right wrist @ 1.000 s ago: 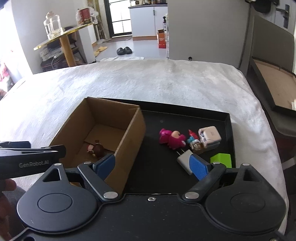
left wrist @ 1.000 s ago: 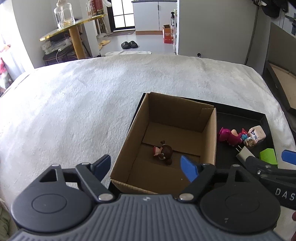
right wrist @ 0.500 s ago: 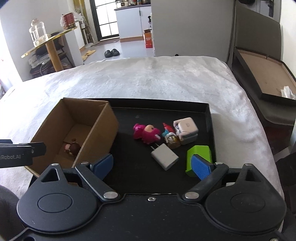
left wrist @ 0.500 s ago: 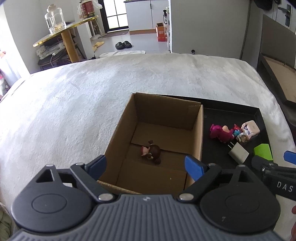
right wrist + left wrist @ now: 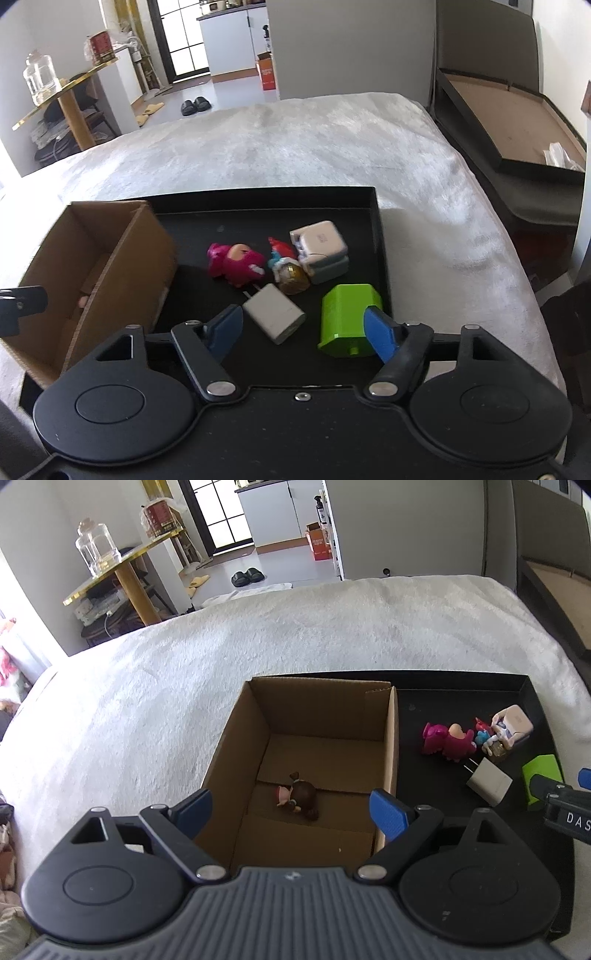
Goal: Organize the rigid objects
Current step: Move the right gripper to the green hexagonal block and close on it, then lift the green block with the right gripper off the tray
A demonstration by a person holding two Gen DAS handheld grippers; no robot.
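White bed (image 5: 221,686), gold table (image 5: 122,576) behind

In the right wrist view the cardboard box (image 5: 110,266) wall hides nearly all of the brown-haired figurine (image 5: 83,301). The left wrist view's right edge cuts off the right gripper (image 5: 565,805); its lettering reads only "DAS".

box (image 5: 236,753) – matt brown cardboard | tray (image 5: 266,197) – smooth black | charger (image 5: 275,317) – smooth white plastic | cover (image 5: 129,701) – fuzzy white cloth
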